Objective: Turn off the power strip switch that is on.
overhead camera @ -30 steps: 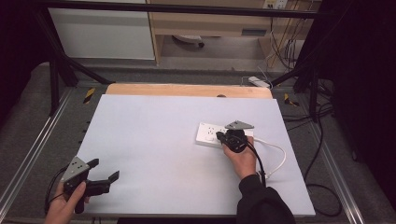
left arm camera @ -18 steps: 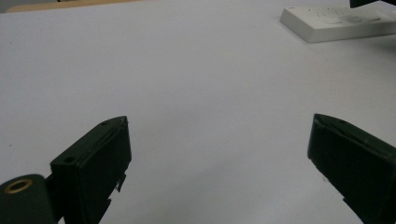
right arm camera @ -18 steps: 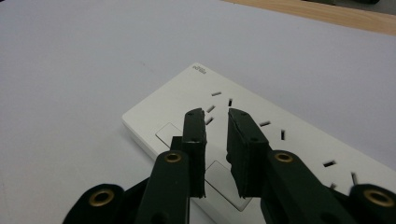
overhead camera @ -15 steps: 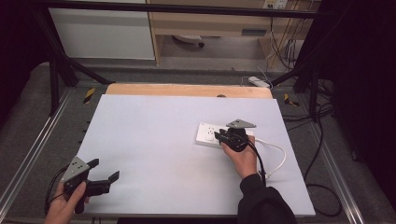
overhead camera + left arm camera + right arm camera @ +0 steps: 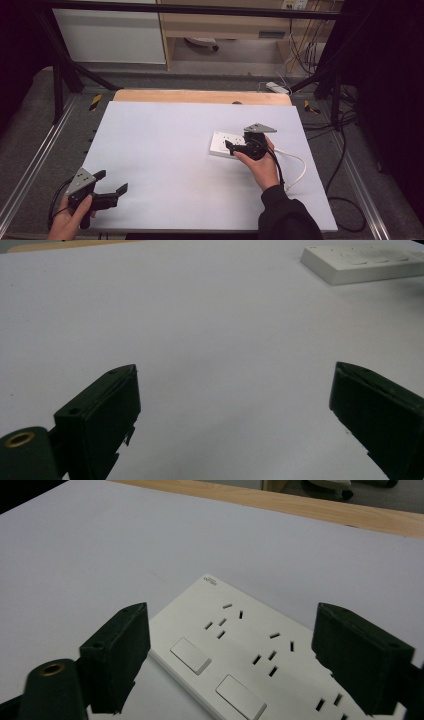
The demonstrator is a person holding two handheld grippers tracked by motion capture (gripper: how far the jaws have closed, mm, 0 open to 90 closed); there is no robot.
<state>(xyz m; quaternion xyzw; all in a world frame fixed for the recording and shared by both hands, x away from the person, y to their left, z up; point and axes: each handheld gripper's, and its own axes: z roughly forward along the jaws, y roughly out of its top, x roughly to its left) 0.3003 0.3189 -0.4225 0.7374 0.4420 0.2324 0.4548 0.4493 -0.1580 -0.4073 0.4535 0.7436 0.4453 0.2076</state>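
Right gripper (image 5: 231, 146) edged further over power strip (image 5: 223, 143), jaws apart, left gripper (image 5: 112, 183) gaping near table's front edge

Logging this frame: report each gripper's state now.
Left gripper: open, holding nothing.
Right gripper: open, jaws astride the white power strip, not gripping it.

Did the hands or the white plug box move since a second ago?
Hardly. The right gripper drifted slightly toward the person, jaws open over the white power strip, nothing grasped. The left gripper slid a little nearer the table's near edge, jaws open and empty. The power strip and its white cable stayed put.
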